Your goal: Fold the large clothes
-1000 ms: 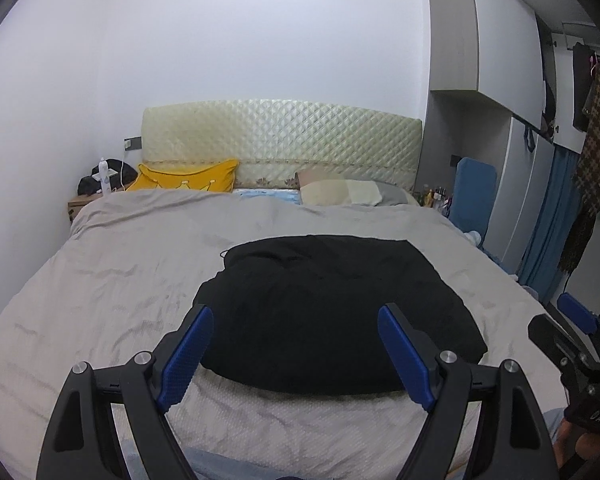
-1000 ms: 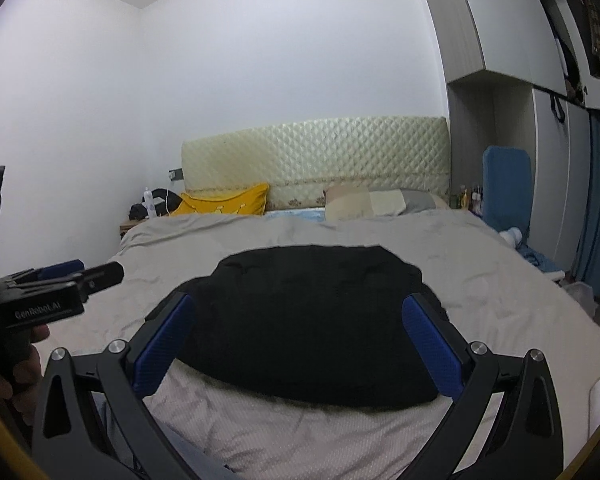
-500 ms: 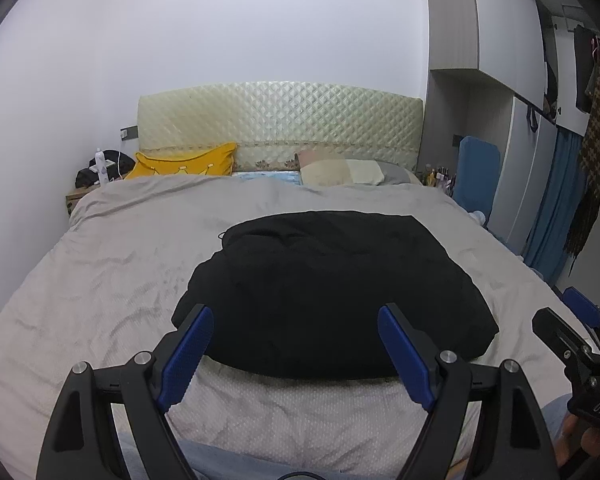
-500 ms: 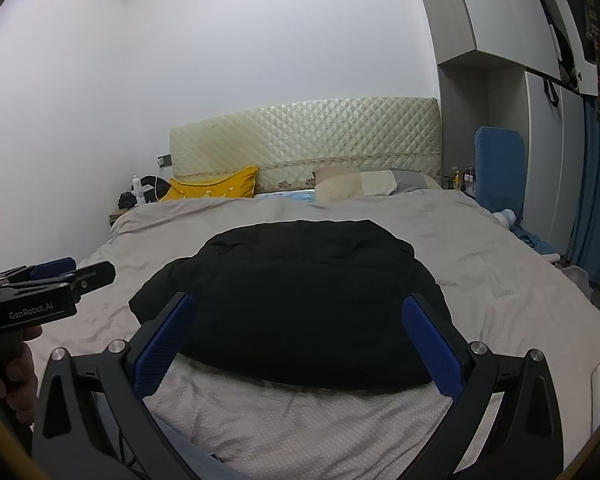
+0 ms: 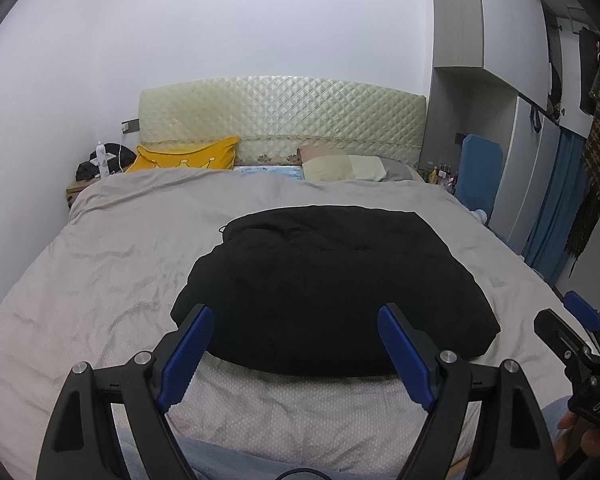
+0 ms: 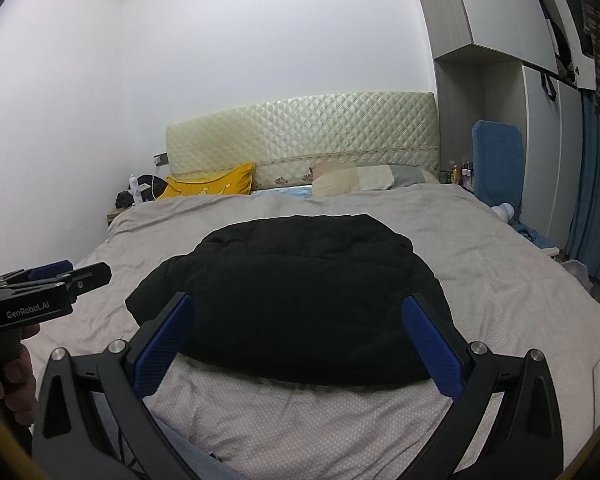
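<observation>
A bulky black garment lies folded in a rounded heap on the grey bed cover; it also shows in the right wrist view. My left gripper is open and empty, held just short of the garment's near edge. My right gripper is open and empty too, above the same near edge. The right gripper shows at the right edge of the left wrist view. The left gripper shows at the left edge of the right wrist view. Neither touches the garment.
A quilted cream headboard stands at the back with a yellow pillow and pale pillows. A nightstand is at the back left. Wardrobes and a blue curtain line the right side.
Both grippers have risen and tilted slightly, so the bed and garment sit a little lower in view. Both stay open. The garment has not moved.
</observation>
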Action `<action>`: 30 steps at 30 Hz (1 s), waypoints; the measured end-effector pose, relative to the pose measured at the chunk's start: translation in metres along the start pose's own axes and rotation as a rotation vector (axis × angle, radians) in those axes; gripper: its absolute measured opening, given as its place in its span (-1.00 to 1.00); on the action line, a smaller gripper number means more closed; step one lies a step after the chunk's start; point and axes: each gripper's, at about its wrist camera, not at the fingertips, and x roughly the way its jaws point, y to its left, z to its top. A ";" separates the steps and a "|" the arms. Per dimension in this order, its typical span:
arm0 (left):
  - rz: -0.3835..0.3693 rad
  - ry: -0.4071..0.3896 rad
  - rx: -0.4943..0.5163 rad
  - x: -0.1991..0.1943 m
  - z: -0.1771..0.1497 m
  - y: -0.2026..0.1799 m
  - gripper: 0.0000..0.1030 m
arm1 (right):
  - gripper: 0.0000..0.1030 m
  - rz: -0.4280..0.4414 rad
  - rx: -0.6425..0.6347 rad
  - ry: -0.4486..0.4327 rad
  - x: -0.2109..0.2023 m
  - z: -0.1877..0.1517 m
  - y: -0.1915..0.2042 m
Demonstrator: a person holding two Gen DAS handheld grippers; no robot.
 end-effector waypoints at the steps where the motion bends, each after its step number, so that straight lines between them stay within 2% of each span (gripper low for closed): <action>1: -0.001 0.002 -0.004 0.000 0.000 0.001 0.63 | 1.00 0.005 0.002 -0.002 -0.001 -0.001 0.000; 5: -0.012 0.020 -0.016 0.004 0.001 0.002 0.64 | 1.00 0.008 0.003 -0.016 -0.002 -0.002 -0.002; 9: -0.002 0.013 -0.010 0.005 0.000 0.000 0.88 | 1.00 -0.003 0.011 -0.018 -0.002 -0.001 -0.005; 23: 0.008 0.027 -0.003 0.004 0.000 -0.005 0.89 | 1.00 -0.010 0.009 -0.013 -0.003 -0.002 -0.005; 30: -0.009 0.006 -0.018 -0.002 0.000 -0.002 0.89 | 1.00 -0.013 0.007 -0.015 -0.002 -0.002 -0.005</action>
